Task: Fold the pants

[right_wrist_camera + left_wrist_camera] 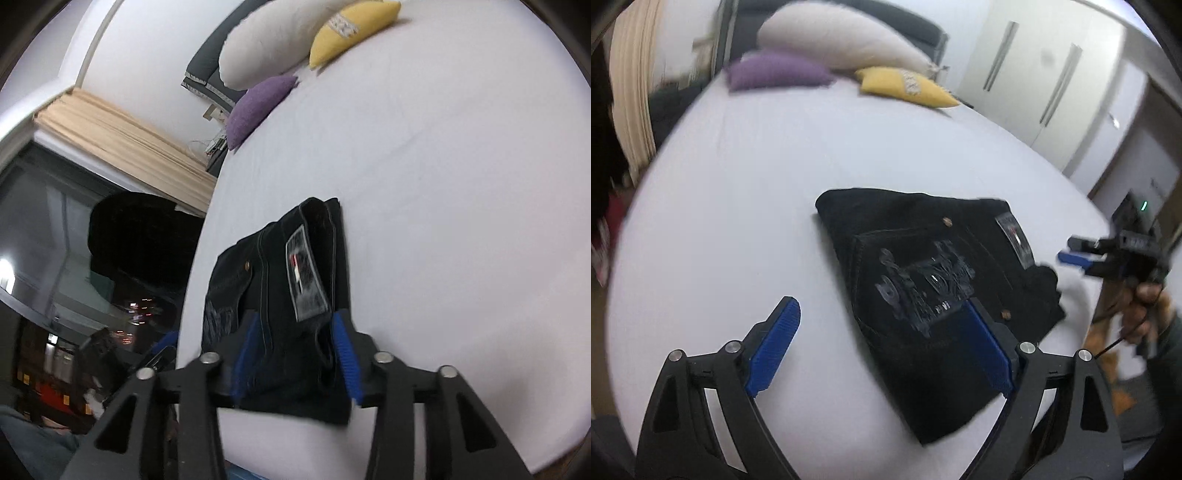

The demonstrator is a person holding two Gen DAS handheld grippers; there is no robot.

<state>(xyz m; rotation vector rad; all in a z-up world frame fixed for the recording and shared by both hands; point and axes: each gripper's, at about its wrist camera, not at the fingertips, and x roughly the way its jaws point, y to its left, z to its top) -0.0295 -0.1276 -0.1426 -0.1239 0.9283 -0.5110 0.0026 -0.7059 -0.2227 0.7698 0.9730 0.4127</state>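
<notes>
Closest to me, the left gripper (882, 345) stands wide open and holds nothing; one blue pad is over the bare bed (738, 206), the other over the near edge of the black pants (923, 266). The pants lie just ahead of it as a compact folded packet with the pocket embroidery facing up. At the packet's other side, the right gripper (295, 354) is about half open. The waist end sits between its pads, but I see a gap on each side, so I judge it is not gripping.

The fold looks almost finished. To do it well, both grippers should lift straight away, without dragging cloth. Beyond the right gripper lie a purple cushion (255, 107) and a yellow one.
</notes>
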